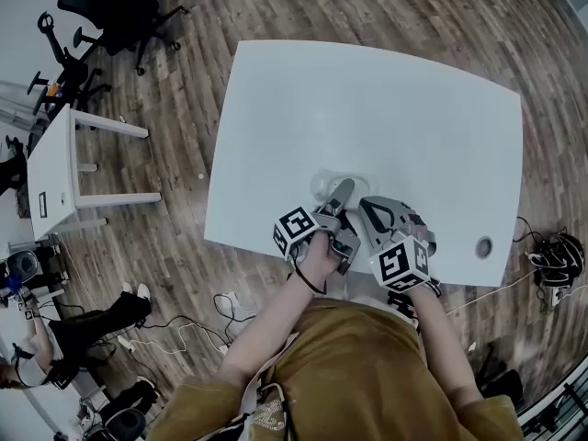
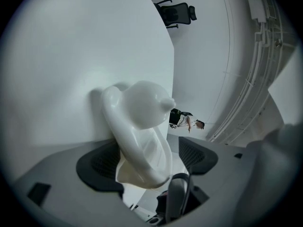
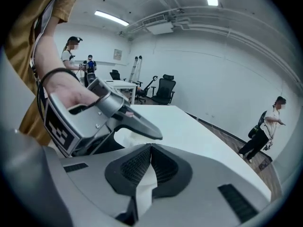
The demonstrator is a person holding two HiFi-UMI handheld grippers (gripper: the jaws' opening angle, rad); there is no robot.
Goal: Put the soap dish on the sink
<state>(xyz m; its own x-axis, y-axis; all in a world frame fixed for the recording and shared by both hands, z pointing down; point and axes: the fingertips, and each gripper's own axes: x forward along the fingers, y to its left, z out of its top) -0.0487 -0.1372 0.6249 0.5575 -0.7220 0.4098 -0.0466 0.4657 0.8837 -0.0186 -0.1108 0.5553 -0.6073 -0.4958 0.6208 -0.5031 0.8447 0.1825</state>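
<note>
Broadly, a wood-plank floor (image 1: 184, 81) fills the head view, and on it stands a large white table (image 1: 386, 118) with rounded corners. A smaller white desk (image 1: 55, 173) and black office chairs (image 1: 110, 12) stand off to the left, well apart from the table. The person (image 1: 358, 366), in a mustard top, stands at the table's near edge with both arms reaching over it.

The left gripper (image 1: 342, 191) points across the near part of the table top. In its own view the left gripper (image 2: 149, 157) has its jaws parted. The glossy white soap dish (image 2: 142, 112) stands between them, close against one dark pad, with a clear gap before the other, so nothing clamps it. From the head view the soap dish (image 1: 326, 184) is a pale rounded shape on the table top, near the front edge and just past the left gripper's tips.

The right gripper (image 1: 372, 208) sits just beside the left one, on its right. In its own view the right gripper (image 3: 150, 148) has its ribbed pads closed against each other. Only the white table surface shows below them, and the left gripper's grey body is close ahead.

A small round grommet (image 1: 483, 245) sits in the table near its right front corner.
</note>
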